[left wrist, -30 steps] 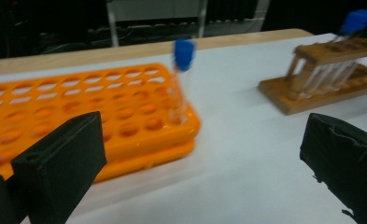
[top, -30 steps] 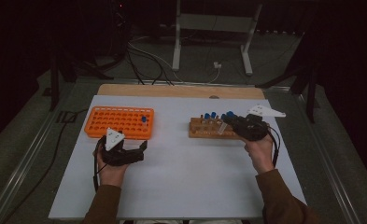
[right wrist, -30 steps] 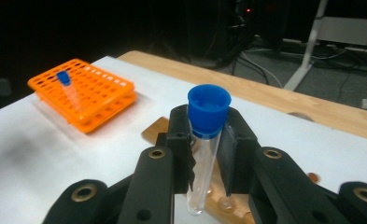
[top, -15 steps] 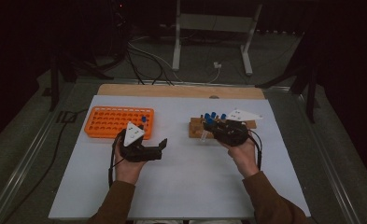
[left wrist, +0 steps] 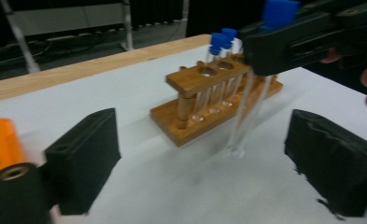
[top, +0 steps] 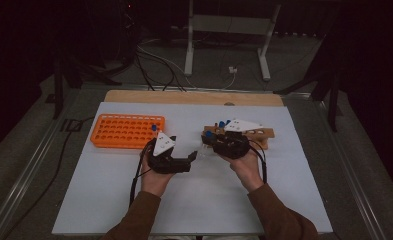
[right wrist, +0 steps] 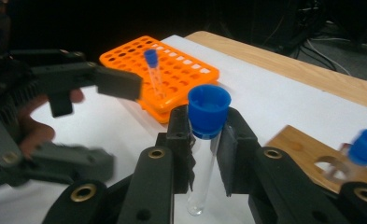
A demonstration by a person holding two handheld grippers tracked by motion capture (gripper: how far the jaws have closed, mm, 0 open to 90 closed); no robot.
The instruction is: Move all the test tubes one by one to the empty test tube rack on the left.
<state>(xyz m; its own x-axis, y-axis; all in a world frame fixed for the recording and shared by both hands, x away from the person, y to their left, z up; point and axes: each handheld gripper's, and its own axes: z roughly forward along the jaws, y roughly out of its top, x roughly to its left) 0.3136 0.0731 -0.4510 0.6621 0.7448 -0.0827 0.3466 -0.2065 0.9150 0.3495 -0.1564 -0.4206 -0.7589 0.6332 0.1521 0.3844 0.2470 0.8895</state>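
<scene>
The clear glass test tube (right wrist: 204,172) wears a bright blue plastic cap (right wrist: 209,109), and black fingers (right wrist: 179,140) frame it. At ten o'clock from it in the right gripper view sits the orange plastic tube rack (right wrist: 181,70), its top dotted with a regular grid of round holes, and it carries one clear tube with a blue cap (right wrist: 151,57). The brown wooden tube stand (left wrist: 204,100) has a warm honey grain and holds clear tubes with blue caps (left wrist: 217,41). The white table (top: 194,200) has a pale wooden strip (top: 184,96) at its twelve o'clock edge. Both sleeves (top: 139,220) are brown.
</scene>
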